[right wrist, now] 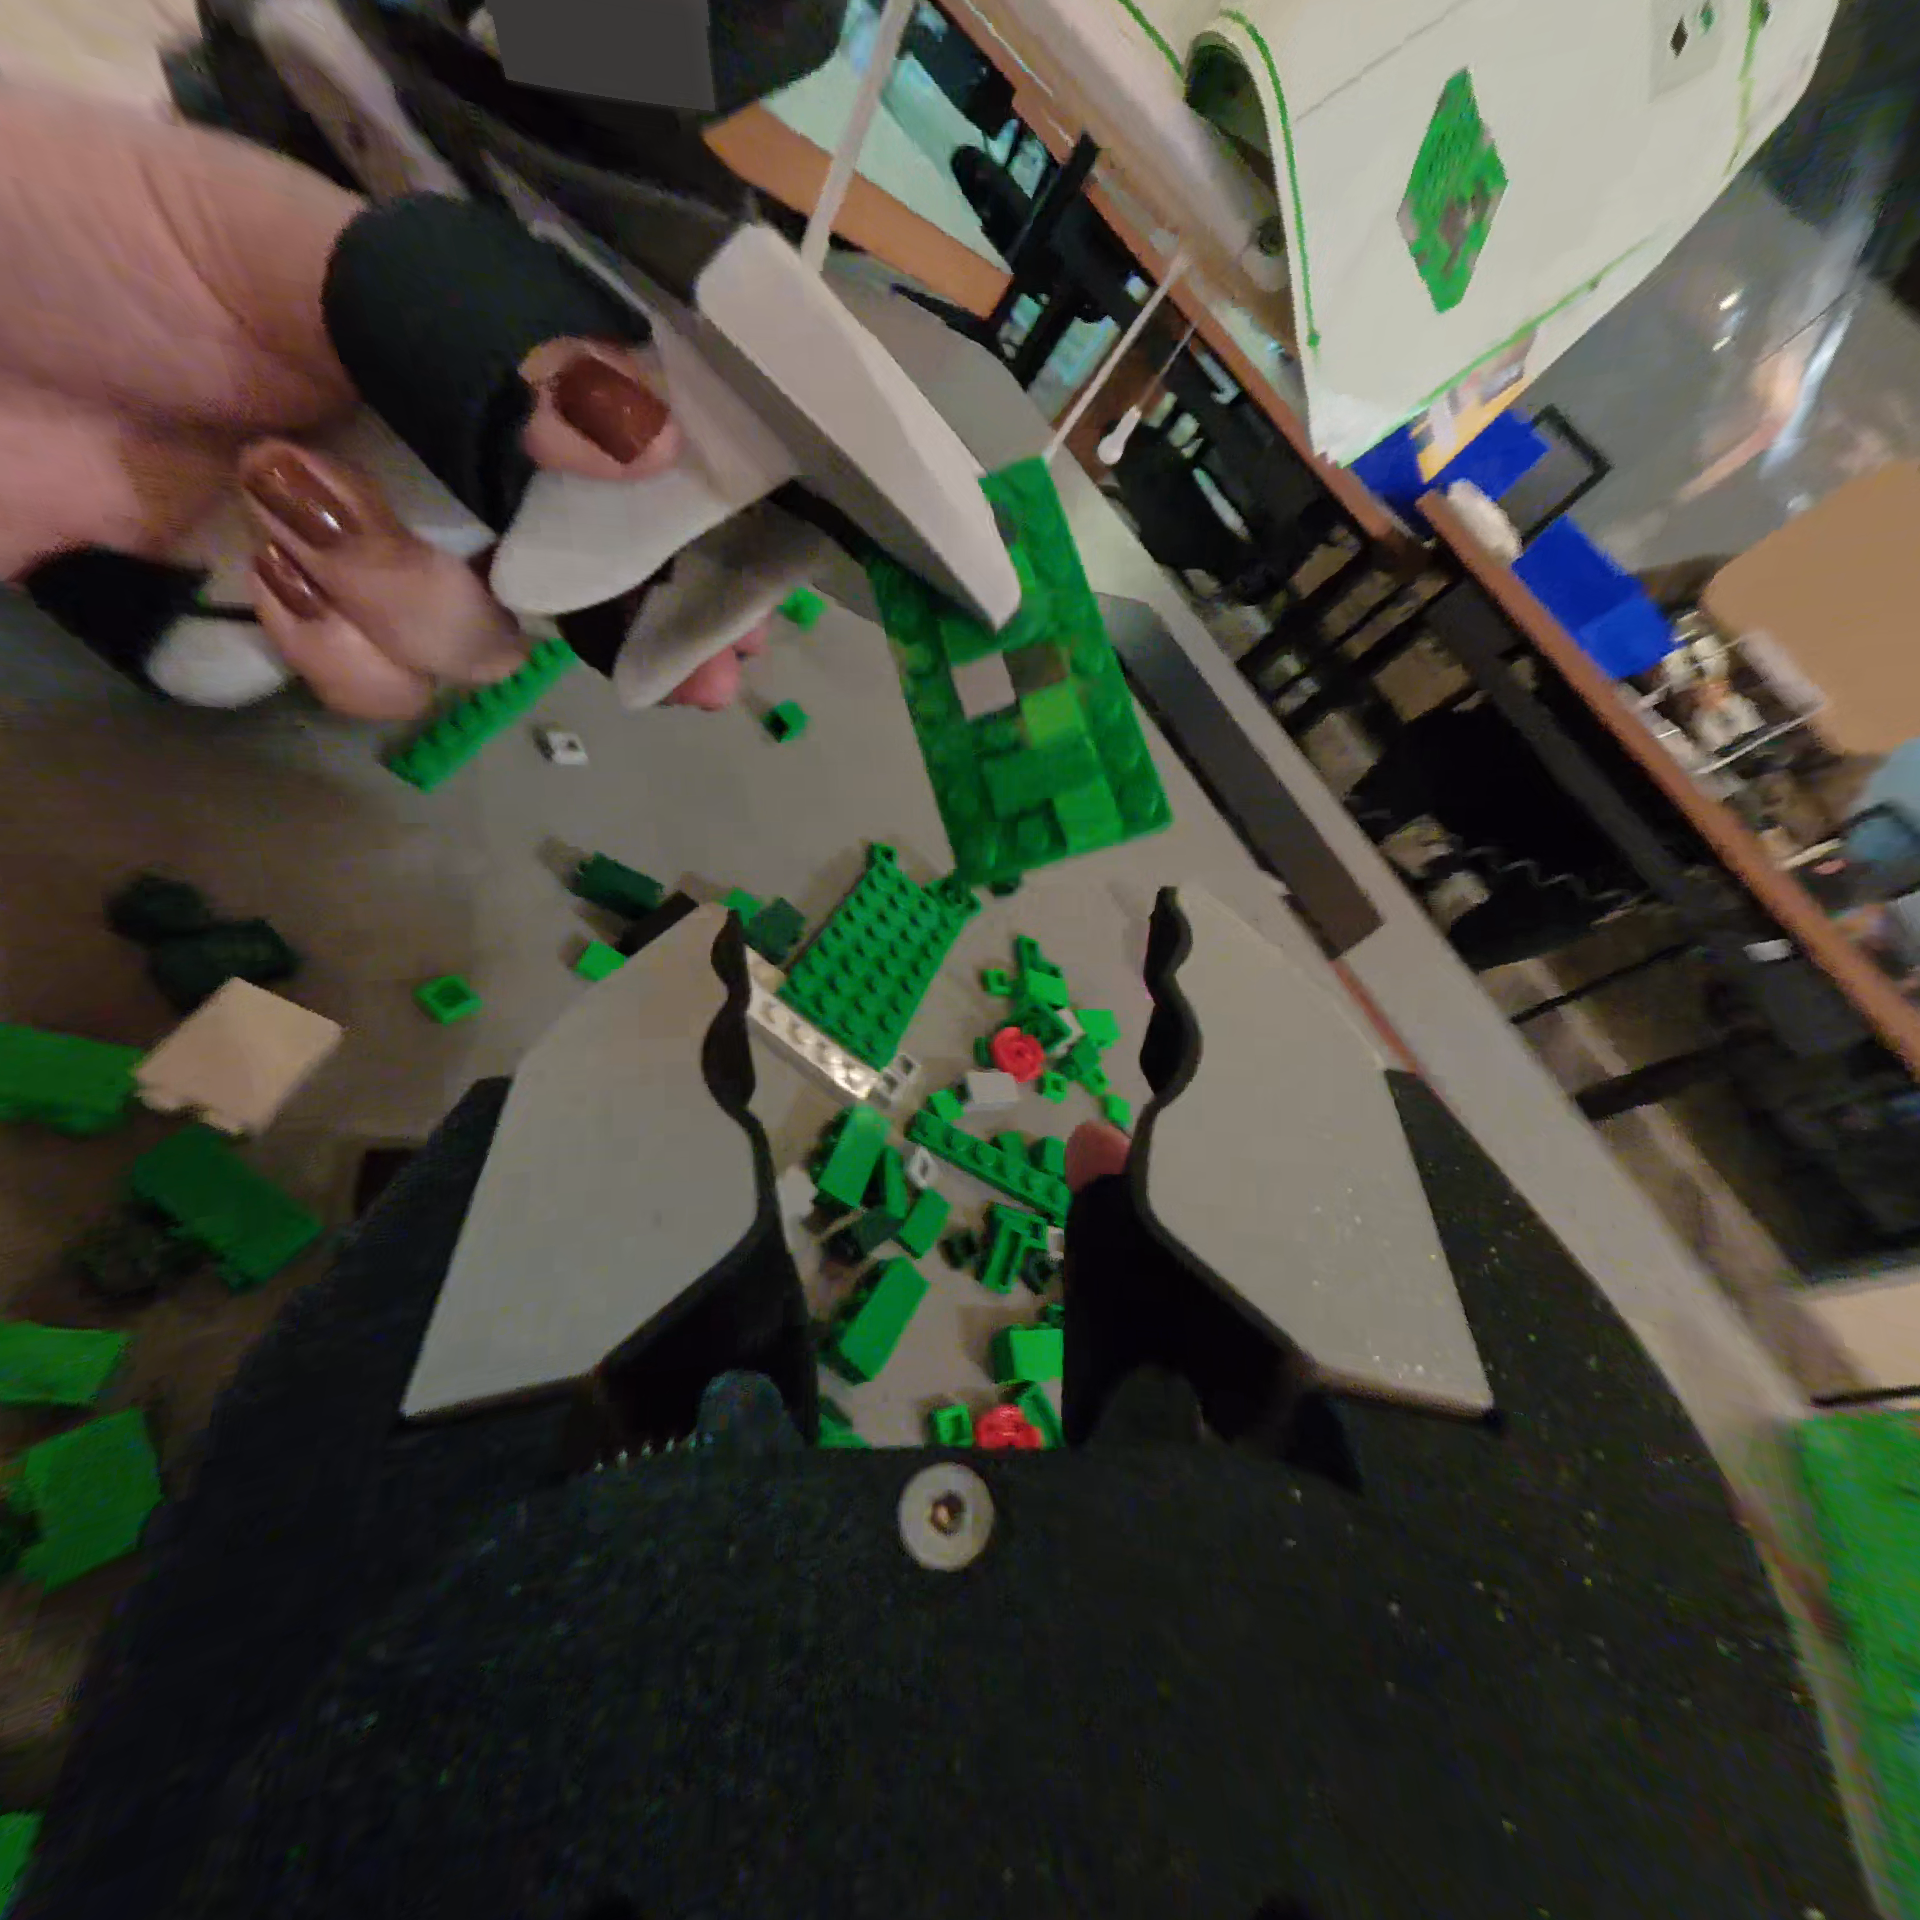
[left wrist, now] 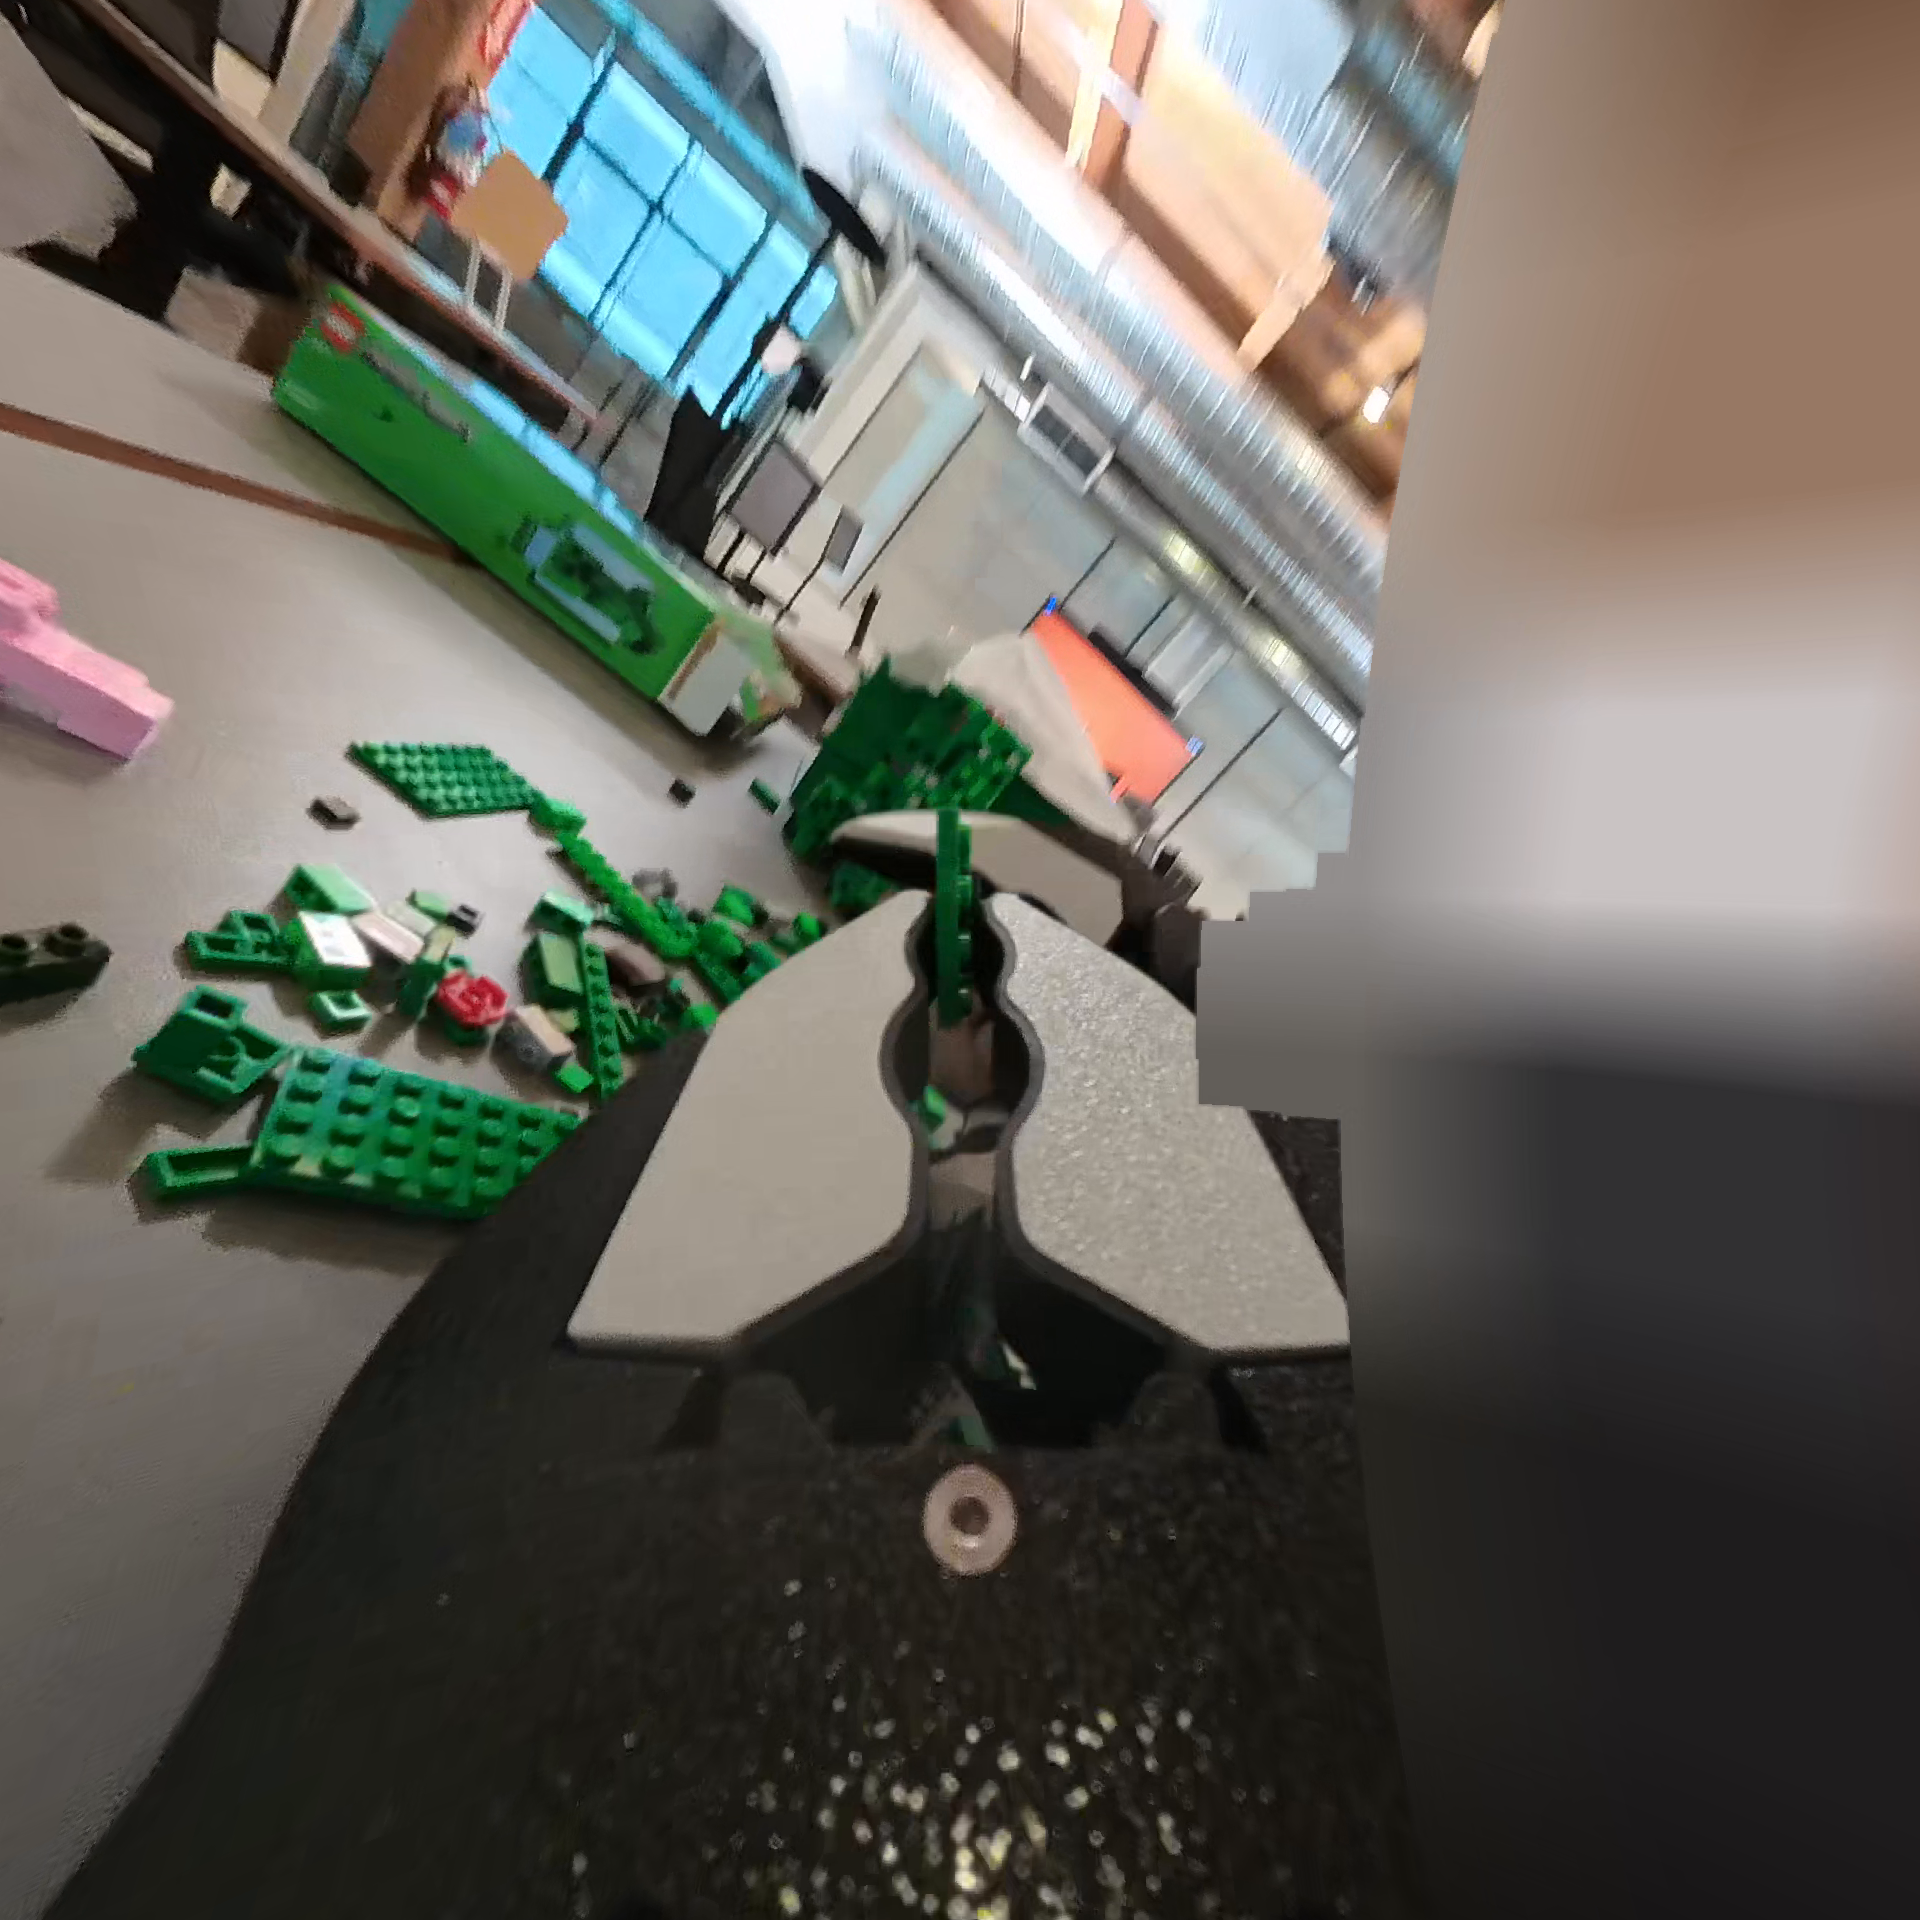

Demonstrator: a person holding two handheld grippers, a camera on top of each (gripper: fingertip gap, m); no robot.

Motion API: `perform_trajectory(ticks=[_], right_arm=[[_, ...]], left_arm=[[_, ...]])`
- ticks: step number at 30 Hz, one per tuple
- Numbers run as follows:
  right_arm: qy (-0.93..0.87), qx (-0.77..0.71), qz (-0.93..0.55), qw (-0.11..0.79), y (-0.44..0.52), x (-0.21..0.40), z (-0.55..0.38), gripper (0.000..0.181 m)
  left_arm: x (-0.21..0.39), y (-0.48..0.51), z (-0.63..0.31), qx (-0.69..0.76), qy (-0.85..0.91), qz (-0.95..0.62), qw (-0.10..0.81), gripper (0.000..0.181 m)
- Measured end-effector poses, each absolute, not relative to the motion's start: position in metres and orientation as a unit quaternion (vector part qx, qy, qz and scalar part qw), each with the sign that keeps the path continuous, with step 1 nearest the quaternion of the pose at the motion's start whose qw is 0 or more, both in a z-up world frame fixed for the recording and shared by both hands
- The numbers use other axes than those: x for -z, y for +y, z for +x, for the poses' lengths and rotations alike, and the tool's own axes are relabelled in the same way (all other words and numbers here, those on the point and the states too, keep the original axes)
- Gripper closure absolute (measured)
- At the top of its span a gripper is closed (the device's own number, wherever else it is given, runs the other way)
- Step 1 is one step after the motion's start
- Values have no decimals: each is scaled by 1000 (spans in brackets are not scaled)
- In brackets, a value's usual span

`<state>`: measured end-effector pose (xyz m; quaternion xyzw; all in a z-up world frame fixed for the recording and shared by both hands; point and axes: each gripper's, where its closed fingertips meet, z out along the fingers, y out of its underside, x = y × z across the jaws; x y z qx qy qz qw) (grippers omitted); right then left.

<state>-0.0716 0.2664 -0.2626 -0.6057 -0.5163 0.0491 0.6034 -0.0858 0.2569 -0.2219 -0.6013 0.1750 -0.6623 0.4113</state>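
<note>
The left gripper (left wrist: 951, 935) has its fingers clenched on the edge of a green brick plate (right wrist: 1023, 707), a flat studded panel layered with lighter and darker green tiles and one grey tile; seen edge-on it stands upright between the pads, raised off the desk (left wrist: 260, 644). The right gripper (right wrist: 951, 997) hangs with its fingers spread wide and holding nothing, above a scatter of small green bricks (right wrist: 935, 1195) and a red round piece (right wrist: 1016, 1051). A green box (left wrist: 488, 499) lies farther back on the grey desk, with windows and ducting beyond.
</note>
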Motion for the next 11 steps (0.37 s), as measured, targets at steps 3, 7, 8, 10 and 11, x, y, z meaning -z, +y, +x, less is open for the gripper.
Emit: perform_trajectory(ticks=[3,7,8,10,11], right_arm=[[-477,-173,-643,574,261,260,-75,117],[-393,-327,-651,561,257,240,-75,122],[-383,-356,-645,557,255,236,-75,124],[-367,-417,-628,545,247,226,-77,134],[-359,-441,-620,541,244,222,-77,140]], left_arm=[[211,259,-94,696,146,-565,418,176],[201,253,-93,720,147,-531,423,176],[199,251,-92,723,151,-524,423,176],[199,249,-90,723,160,-521,426,176],[200,248,-89,721,164,-522,426,176]])
